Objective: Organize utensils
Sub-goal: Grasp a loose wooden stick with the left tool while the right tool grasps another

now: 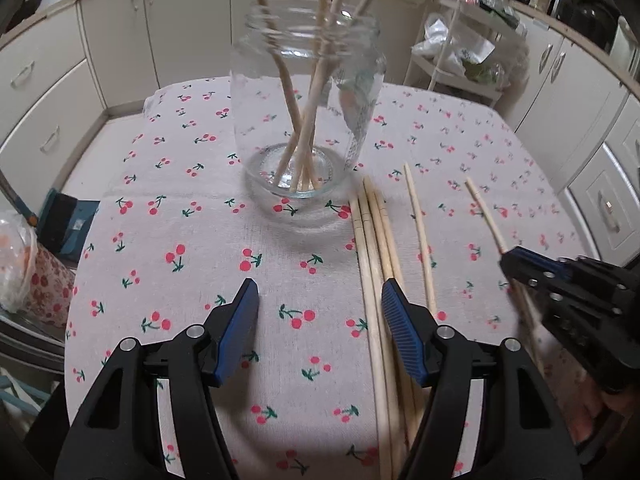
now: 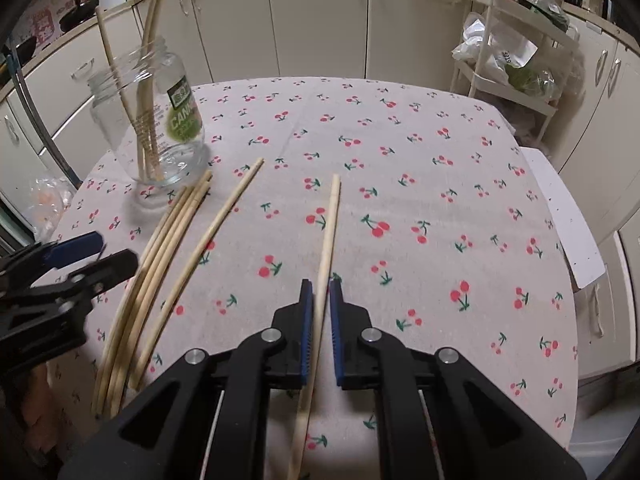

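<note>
A clear glass jar [image 1: 308, 96] stands upright on the cherry-print tablecloth [image 1: 200, 240] with several wooden chopsticks in it; it also shows in the right wrist view [image 2: 152, 120]. Several loose chopsticks [image 1: 376, 248] lie bunched on the cloth right of the jar, with one more [image 1: 420, 240] beside them. My left gripper [image 1: 318, 304] is open above the cloth, its right finger over the bunch. My right gripper [image 2: 321, 300] is shut on a single chopstick [image 2: 330, 224], which points forward between the fingers; in the left wrist view the right gripper [image 1: 508, 264] holds it at the right.
White cabinets [image 2: 320, 16] ring the table. A white wire shelf cart [image 2: 516, 52] with bags stands at the back right. A plastic bag [image 1: 16, 256] and a dark box [image 1: 68, 224] sit off the table's left edge.
</note>
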Available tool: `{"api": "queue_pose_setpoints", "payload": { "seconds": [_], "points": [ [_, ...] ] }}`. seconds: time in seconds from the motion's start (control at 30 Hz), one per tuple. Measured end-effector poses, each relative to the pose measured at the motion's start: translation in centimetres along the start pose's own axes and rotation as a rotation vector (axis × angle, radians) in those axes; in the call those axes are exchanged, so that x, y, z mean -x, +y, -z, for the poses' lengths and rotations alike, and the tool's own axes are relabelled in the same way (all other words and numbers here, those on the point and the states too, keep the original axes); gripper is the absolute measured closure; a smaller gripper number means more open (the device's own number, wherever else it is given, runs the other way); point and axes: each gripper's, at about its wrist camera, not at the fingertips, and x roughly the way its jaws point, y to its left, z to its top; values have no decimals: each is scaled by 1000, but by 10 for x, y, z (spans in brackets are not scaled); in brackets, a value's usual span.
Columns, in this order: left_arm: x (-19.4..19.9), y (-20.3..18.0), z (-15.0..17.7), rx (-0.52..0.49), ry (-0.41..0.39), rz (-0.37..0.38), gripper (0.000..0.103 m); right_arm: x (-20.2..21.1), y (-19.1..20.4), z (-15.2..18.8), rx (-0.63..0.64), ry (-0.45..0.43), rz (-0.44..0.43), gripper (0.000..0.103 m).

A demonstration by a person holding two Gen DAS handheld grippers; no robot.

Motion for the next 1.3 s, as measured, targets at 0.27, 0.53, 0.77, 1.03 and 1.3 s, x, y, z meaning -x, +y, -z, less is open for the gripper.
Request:
{"api": "queue_pose_setpoints", "payload": {
  "seconds": [0.27, 0.53, 0.77, 1.03, 1.3],
  "points": [
    [-8, -5, -8, -32, 13, -77, 43, 1, -7, 2, -27, -8, -59, 93],
    [0, -16, 0, -109, 45, -53, 98, 8, 4, 13, -14, 29, -129, 95],
    [8, -3, 3, -93, 96, 25, 97, 8, -6, 0, -76, 20, -146, 81],
    [-6, -2, -22, -77, 71, 20, 93, -13, 8, -32, 1, 12, -104, 81],
    [-23, -3, -39, -83, 72, -5, 88, -32, 22, -45, 90, 7, -29, 86]
  ]
}}
